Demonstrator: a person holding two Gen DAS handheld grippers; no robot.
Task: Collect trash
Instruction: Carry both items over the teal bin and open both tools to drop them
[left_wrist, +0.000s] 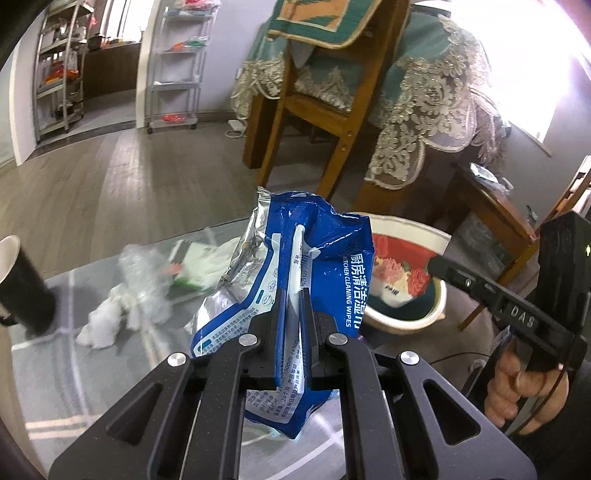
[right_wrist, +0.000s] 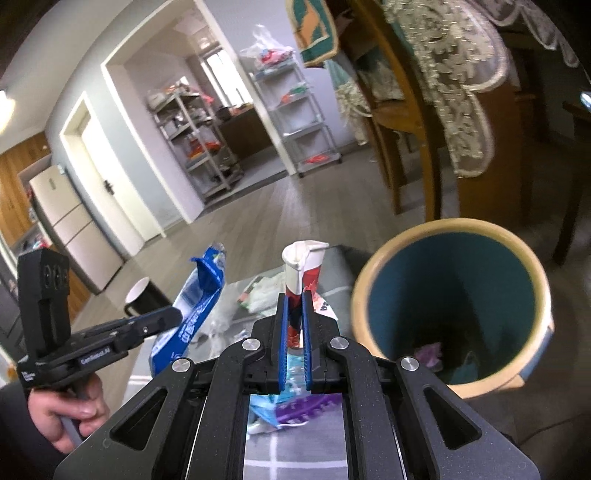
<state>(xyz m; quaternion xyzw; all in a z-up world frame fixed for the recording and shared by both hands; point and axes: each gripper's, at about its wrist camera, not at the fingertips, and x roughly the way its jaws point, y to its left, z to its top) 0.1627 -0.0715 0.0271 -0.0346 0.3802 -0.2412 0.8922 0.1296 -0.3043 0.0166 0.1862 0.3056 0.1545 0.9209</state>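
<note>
— What have I got in the left gripper (left_wrist: 294, 295)?

— From my seat, its jaws are pinched on a blue kitchen-wipes packet (left_wrist: 295, 266), crumpled, silver foil inside showing at the torn top, white print down the side. The packet stands up between the fingers and hangs a little below them, lifted clear of the glass tabletop (left_wrist: 55, 369).

— And the right gripper (right_wrist: 294, 295)?

— Clamped tight on a flattened paper cup (right_wrist: 301, 273), white at the creased rim, red floral print lower down. It sticks up straight out of the blue pads (right_wrist: 283, 332).

— Where's the bin?

— The waste bin (right_wrist: 454, 306) sits just to the right of the right gripper, cream rim, teal inside, a few scraps at the bottom. In the left wrist view it lies just behind the packet, between the two grippers.

— Room to move?

— Left of the packet the tabletop still carries crumpled white tissue (left_wrist: 107, 321), clear plastic wrap (left_wrist: 147, 273), a green-and-white packet (left_wrist: 195, 266) and a black paper cup (left_wrist: 22, 288) at the far left edge. Beyond the bin stand a wooden chair (left_wrist: 314, 92) and a lace-covered table (left_wrist: 436, 103); open wood floor (left_wrist: 129, 177) stretches left of them.
</note>
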